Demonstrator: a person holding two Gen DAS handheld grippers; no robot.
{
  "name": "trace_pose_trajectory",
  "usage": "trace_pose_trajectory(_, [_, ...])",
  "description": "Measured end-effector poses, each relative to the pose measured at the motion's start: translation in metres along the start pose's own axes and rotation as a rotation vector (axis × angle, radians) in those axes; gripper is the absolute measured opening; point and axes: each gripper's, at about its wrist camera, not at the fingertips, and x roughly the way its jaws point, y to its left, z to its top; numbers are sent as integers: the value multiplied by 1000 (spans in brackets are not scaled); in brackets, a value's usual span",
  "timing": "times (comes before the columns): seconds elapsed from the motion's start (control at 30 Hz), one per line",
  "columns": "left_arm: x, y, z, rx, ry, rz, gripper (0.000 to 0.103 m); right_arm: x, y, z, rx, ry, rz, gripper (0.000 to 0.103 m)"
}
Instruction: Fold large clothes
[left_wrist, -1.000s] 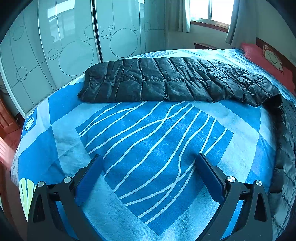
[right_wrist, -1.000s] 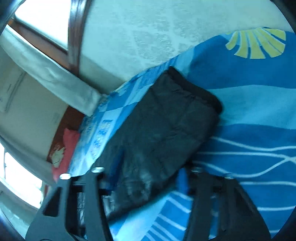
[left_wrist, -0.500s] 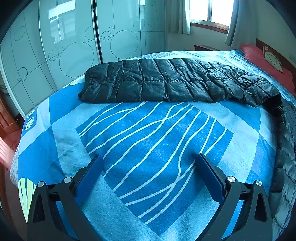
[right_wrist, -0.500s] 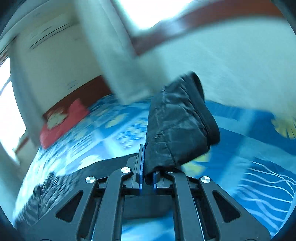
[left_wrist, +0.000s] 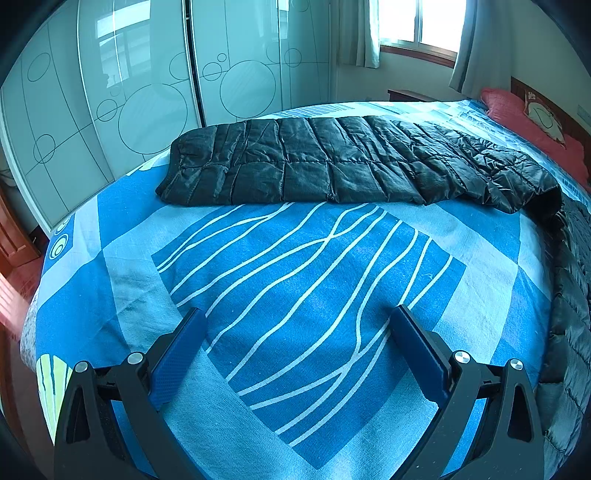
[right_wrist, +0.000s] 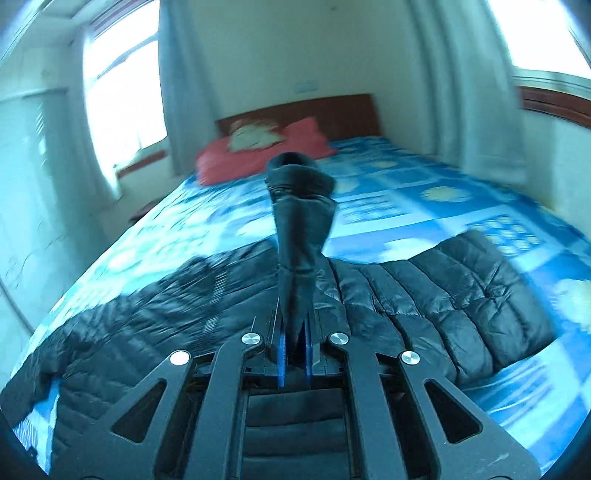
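A black quilted down jacket (left_wrist: 332, 166) lies spread on a bed with a blue patterned sheet (left_wrist: 295, 280). One sleeve stretches across the far side in the left wrist view, and the body runs down the right edge. My left gripper (left_wrist: 295, 332) hovers open over bare sheet, nothing between its blue pads. In the right wrist view my right gripper (right_wrist: 294, 332) is shut on the jacket's other sleeve (right_wrist: 301, 229), which stands up from the jaws with its cuff on top. The jacket's body (right_wrist: 424, 295) lies below it.
A red pillow (right_wrist: 258, 151) and a wooden headboard (right_wrist: 332, 110) sit at the head of the bed. Sliding wardrobe doors (left_wrist: 147, 103) stand beyond the bed's far side. Curtained windows (right_wrist: 122, 96) flank the bed, and a wooden floor (left_wrist: 14, 280) shows at the left.
My right gripper closed on the sleeve, lifted it off the sheet and swung round with a roll to face the headboard. The left gripper kept still.
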Motion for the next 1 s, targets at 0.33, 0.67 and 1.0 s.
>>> trace_pose_trajectory(0.33, [0, 0, 0, 0, -4, -1, 99, 41, 121, -36, -116, 125, 134, 7])
trace_pose_trajectory(0.67, [0, 1, -1, -1, -10, -1, 99, 86, 174, -71, -179, 293, 163, 11])
trace_pose_trajectory(1.0, [0, 1, -1, 1, -11, 1, 99, 35, 172, -71, -183, 272, 344, 84])
